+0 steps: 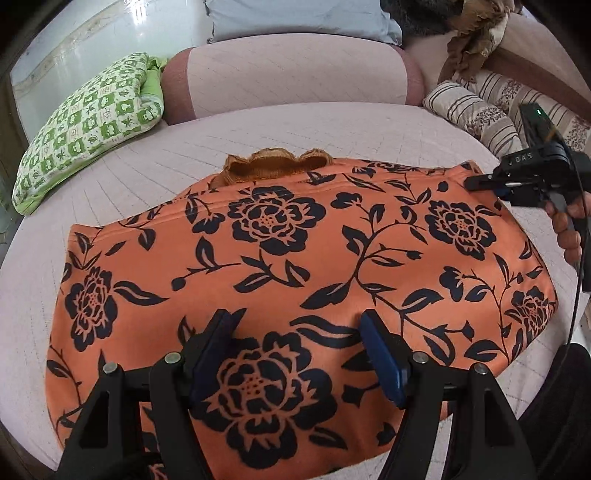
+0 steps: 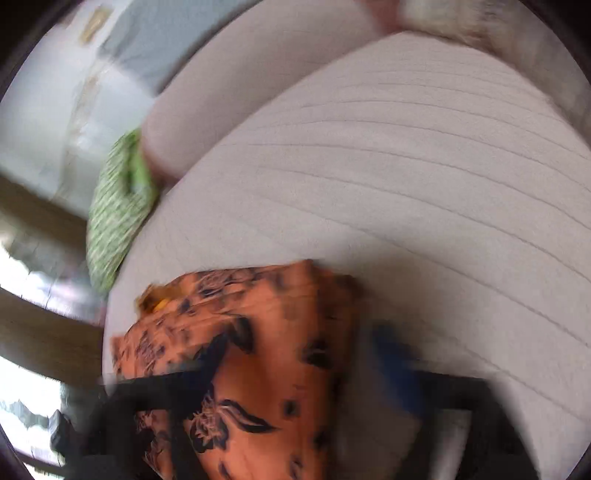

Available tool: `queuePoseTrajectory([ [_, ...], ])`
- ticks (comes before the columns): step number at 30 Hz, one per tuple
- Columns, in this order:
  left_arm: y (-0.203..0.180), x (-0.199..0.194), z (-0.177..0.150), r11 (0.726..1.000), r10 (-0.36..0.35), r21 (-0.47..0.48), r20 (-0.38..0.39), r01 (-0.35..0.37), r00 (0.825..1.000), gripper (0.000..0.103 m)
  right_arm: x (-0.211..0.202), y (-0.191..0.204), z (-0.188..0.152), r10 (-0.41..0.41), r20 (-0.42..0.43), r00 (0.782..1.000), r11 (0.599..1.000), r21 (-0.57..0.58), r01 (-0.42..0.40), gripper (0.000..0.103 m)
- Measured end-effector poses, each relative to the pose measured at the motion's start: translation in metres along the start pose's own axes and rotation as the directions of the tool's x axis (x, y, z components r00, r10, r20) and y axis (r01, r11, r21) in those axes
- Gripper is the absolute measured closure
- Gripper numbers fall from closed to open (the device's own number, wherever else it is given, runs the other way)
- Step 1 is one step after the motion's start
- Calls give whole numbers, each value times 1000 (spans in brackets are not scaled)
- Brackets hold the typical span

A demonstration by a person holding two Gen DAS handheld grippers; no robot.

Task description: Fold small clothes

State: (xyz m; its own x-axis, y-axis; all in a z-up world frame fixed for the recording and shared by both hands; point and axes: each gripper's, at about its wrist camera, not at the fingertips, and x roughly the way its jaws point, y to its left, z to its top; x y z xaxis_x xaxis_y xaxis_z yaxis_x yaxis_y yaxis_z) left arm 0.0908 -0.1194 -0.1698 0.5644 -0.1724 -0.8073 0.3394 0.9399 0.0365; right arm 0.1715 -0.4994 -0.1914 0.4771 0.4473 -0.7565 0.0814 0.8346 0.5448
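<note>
The left gripper (image 1: 299, 347) has wide jaws over the cloth (image 1: 295, 258). The right gripper (image 1: 471, 182) looks shut at the cloth's far corner; a thin pinch could slip.

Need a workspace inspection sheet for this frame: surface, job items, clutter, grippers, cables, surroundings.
Surface: pale pink quilted bed, flat where bare.
Job's things: orange floral garment spread flat, ruffled edge at its far side.
Clutter: green checked pillow at the left edge; striped cushions and brown cloth at the far right.
Grippers: left hand-held gripper open above the garment, pads off the cloth; right hand-held gripper shut at the garment's far right corner; grip on cloth unclear, its own view blurred.
Cables: black cable hanging from the right hand-held gripper.
Surroundings: padded headboard, blue pillow.
</note>
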Motion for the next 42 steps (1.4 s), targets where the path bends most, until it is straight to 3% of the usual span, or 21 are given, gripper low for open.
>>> queuePoseTrajectory([
  [2,0,-1,-2,1000,-3,-1,3,3,1000,31,-7,13,3,-47,37,998,997,-56,49,92],
  [5,1,1,-3,1000,-5,1,12,5,1000,30,-34,24,6,-103,185,977,989,-85,120,94],
  [6,0,4,-3,1000,2,5,11,-2,1000,29,-23,20,6,-113,169,979,989,-77,127,94],
  [8,-1,7,-3,1000,8,0,9,-8,1000,28,15,-5,3,-104,26,994,995,-1,104,88],
  [10,0,3,-1,1000,5,-2,2,-5,1000,28,-3,-12,-3,-48,108,993,998,53,42,85],
  [12,3,-5,1,1000,-1,-8,19,1,1000,28,-36,-9,-13,-21,165,986,996,90,6,47],
  [13,5,-9,2,1000,0,-12,30,1,1000,28,-51,-6,-21,-14,197,980,996,94,-5,17],
  [14,6,-12,2,1000,-2,-19,37,3,999,28,-71,-1,-35,-9,228,974,996,88,-11,15],
  [18,12,-30,-2,999,-20,-38,67,22,998,28,-101,8,-91,76,181,981,992,82,-92,15],
  [21,18,-36,-7,998,-24,-53,74,28,997,28,-104,3,-132,69,162,984,987,131,-90,15],
  [25,24,-35,-14,997,-37,-68,57,41,998,28,-72,-11,-153,77,61,995,968,234,-89,17],
  [27,25,-34,-16,997,-32,-65,54,35,998,28,-68,-5,-157,88,77,993,965,241,-105,21],
  [28,26,-33,-17,997,-26,-66,50,29,998,28,-66,-2,-157,90,79,993,962,252,-107,32],
  [30,27,-33,-19,997,-22,-74,45,25,999,28,-65,-6,-157,115,85,990,945,299,-135,85],
  [34,29,-40,-18,996,-15,-82,60,20,998,28,-86,17,-160,36,154,987,967,245,-74,90],
  [36,29,-47,-15,996,-16,-82,92,24,996,28,-102,34,-161,-37,206,978,984,178,0,91],
  [38,27,-48,-12,996,-18,-82,107,27,994,28,-92,32,-163,-94,164,982,984,167,66,90],
  [39,25,-43,-11,996,-25,-83,92,32,995,28,-75,20,-165,-123,90,988,976,192,104,87],
  [40,22,-36,-10,996,-32,-79,61,36,998,28,-61,9,-164,-118,28,993,967,231,108,83],
  [41,20,-31,-9,997,-34,-69,41,37,999,28,-64,1,-165,-68,45,997,963,264,54,82],
  [42,19,-31,-7,998,-31,-61,40,33,999,28,-74,0,-163,-44,66,997,964,265,25,73],
])
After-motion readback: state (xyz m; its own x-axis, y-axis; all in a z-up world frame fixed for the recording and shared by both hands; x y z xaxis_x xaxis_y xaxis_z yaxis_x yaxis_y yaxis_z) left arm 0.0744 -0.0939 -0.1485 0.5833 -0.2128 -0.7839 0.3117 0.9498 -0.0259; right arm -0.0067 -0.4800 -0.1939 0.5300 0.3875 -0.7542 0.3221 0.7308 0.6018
